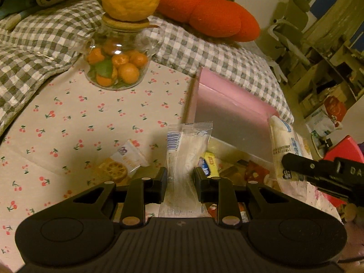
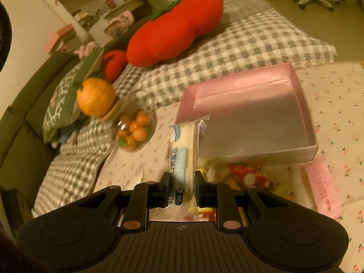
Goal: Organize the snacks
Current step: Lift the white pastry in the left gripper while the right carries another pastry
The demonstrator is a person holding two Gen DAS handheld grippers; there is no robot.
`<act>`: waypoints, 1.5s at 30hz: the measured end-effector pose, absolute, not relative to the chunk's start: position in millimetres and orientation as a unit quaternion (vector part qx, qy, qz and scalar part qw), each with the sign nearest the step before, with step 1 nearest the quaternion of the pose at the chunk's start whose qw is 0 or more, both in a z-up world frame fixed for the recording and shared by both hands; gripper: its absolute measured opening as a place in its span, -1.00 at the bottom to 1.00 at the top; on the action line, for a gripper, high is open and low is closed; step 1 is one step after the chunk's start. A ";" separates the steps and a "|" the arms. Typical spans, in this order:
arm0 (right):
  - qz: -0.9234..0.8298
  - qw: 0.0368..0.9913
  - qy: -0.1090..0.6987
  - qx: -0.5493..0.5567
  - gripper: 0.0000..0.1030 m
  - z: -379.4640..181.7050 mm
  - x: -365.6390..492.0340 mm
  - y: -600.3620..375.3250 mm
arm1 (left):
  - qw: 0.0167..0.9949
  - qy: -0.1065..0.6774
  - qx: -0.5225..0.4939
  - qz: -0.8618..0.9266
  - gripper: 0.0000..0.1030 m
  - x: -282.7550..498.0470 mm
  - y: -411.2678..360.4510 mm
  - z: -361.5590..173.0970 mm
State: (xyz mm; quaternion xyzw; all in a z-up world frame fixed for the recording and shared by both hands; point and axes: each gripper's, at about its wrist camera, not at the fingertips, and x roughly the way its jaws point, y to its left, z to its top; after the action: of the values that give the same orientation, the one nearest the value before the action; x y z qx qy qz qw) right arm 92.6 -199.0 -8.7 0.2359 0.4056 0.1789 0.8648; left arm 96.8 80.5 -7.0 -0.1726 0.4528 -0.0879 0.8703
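Left wrist view, left to right: a cracker packet (image 1: 124, 162) lies on the cherry-print cloth (image 1: 68, 118). My left gripper (image 1: 180, 178) is closed on a clear wrapper (image 1: 186, 150) with a barcode at its top, held upright above the cloth. Behind it stands the pink box (image 1: 227, 100), and its grey floor shows nothing inside. At the right edge, my right gripper (image 1: 286, 159) pinches a bread pack (image 1: 284, 145).

Right wrist view: the right gripper (image 2: 182, 187) is clamped on the bread pack (image 2: 185, 150), a pale roll in blue-printed film, standing upright just in front of the pink box (image 2: 250, 113). More snacks (image 2: 245, 177) lie blurred on the cloth below the box's near wall.

Judgement: the task is at an early stage. No snack is in the box yet; two are lifted, and the rest wait on the cloth.
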 end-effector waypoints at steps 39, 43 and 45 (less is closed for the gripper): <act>0.062 0.879 0.389 0.270 -0.58 -69.9 164.0 -281.6 | 0.904 0.414 -0.046 -0.103 -0.56 201.7 -43.4 -39.2; 0.056 0.881 0.388 0.266 -0.58 -71.8 165.2 -282.6 | 0.904 0.415 -0.030 -0.101 -0.55 203.5 -49.5 -44.3; 0.054 0.882 0.387 0.263 -0.58 -71.9 165.6 -282.9 | 0.904 0.415 -0.022 -0.099 -0.55 203.9 -52.3 -45.6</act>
State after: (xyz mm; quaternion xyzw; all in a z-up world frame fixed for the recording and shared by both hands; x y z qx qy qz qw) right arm 165.6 -282.9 -71.9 0.2632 0.3871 0.0540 0.8820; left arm 203.9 -52.3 -45.6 -0.0218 0.4146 -0.0994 0.9043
